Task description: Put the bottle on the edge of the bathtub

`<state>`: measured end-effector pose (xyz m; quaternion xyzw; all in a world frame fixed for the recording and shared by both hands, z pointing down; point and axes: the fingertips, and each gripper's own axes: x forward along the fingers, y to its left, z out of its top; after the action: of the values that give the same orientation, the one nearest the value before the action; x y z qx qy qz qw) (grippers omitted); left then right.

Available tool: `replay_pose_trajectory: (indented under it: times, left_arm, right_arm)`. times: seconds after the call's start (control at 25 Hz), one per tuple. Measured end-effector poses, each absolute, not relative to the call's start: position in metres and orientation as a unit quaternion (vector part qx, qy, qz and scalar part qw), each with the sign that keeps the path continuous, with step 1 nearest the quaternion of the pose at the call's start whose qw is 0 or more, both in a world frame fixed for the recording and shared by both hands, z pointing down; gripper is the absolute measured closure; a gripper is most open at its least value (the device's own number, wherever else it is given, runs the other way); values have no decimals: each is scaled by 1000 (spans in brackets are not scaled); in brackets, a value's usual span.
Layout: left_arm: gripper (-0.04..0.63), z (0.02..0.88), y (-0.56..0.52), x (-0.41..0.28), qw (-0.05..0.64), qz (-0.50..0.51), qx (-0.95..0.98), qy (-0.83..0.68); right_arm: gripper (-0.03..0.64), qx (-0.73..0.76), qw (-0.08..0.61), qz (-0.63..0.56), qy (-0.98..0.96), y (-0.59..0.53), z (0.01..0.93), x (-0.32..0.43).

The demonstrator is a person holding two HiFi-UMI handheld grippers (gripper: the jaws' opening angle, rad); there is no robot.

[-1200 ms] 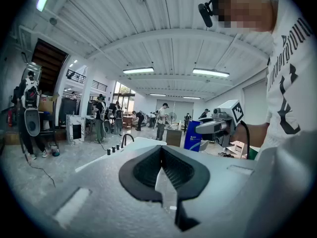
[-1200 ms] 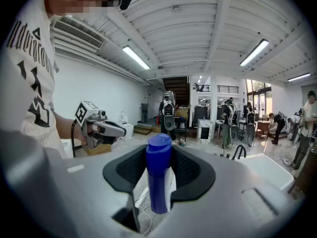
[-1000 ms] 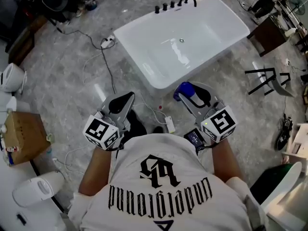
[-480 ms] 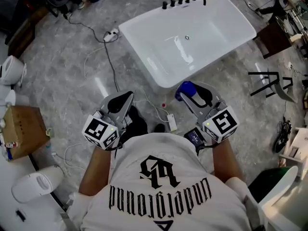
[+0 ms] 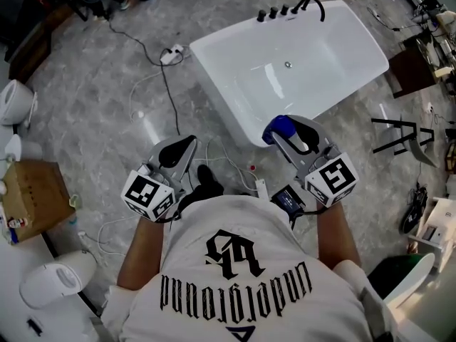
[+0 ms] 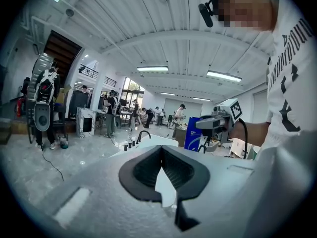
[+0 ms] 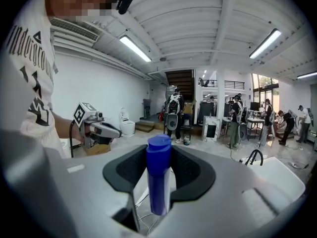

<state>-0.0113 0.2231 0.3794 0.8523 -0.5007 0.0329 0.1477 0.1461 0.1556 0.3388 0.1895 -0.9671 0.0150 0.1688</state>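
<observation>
A blue bottle [image 5: 278,128] with a blue cap stands upright between the jaws of my right gripper [image 5: 288,131], which is shut on it. In the right gripper view the bottle [image 7: 158,182] fills the gap between the black pads. It hangs over the floor, right at the near end of the white bathtub [image 5: 246,127]. The tub's black taps [image 5: 288,9] are at its far end. My left gripper [image 5: 182,148] hovers over the floor to the left, apart from the tub. Its jaws meet at the tips with nothing between them [image 6: 161,150].
Cables and a white power strip [image 5: 171,53] lie on the grey floor left of the tub. A cardboard box [image 5: 32,201] and white toilets [image 5: 57,278] stand at the left. A black frame [image 5: 399,123] stands to the right of the tub.
The view has shifted toward the tub. My right gripper with the bottle has come from short of the tub's near end to right against it. The left gripper has kept its place.
</observation>
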Motion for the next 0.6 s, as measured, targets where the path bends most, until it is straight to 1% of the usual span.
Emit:
replay_pose_trajectory:
  times: [0.32, 0.6]
  left_arm:
    - [589, 365, 188, -105, 137, 31, 855, -499]
    - [589, 368, 162, -135, 142, 23, 854, -500]
  right_arm:
    - [468, 206, 170, 8, -964, 108, 324, 64]
    - [468, 197, 180, 7, -964, 80, 326, 28]
